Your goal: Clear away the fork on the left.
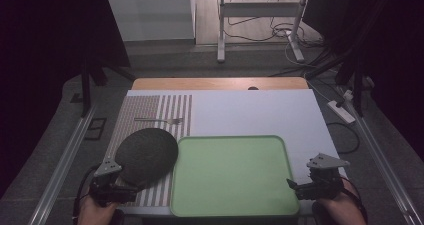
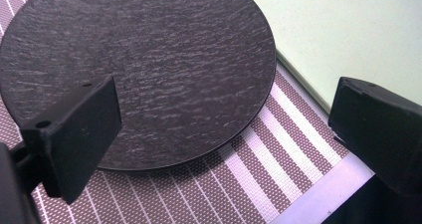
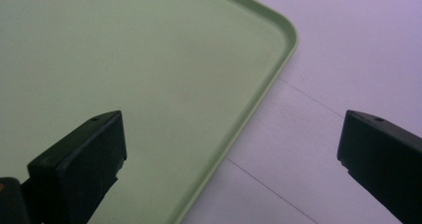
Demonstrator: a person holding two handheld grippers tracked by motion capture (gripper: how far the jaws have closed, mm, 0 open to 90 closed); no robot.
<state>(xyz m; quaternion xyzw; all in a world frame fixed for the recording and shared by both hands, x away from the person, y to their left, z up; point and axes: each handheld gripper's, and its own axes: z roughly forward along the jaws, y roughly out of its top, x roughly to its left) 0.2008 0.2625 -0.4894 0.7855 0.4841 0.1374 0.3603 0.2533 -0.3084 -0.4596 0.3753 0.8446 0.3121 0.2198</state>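
A round dark slate plate [image 1: 146, 156] [image 2: 144, 69] lies on a striped placemat [image 1: 150, 110] [image 2: 259, 179], its right edge touching the green tray [image 1: 232, 174] [image 2: 348, 30] [image 3: 124, 74]. A metal fork [image 1: 160, 120] rests on the mat beyond the plate. My left gripper [image 1: 111, 187] [image 2: 224, 134] hovers at the plate's near left edge, jaws wide open, nothing between them. My right gripper [image 1: 312, 185] [image 3: 231, 159] stands open over the tray's near right corner, straddling its rim with nothing held.
A pale sheet [image 1: 260, 110] [image 3: 348, 59] covers the wooden table [image 1: 220, 83]. A white power strip [image 1: 341, 111] lies on the floor at right. Metal rails [image 1: 65, 155] run along both sides of the table.
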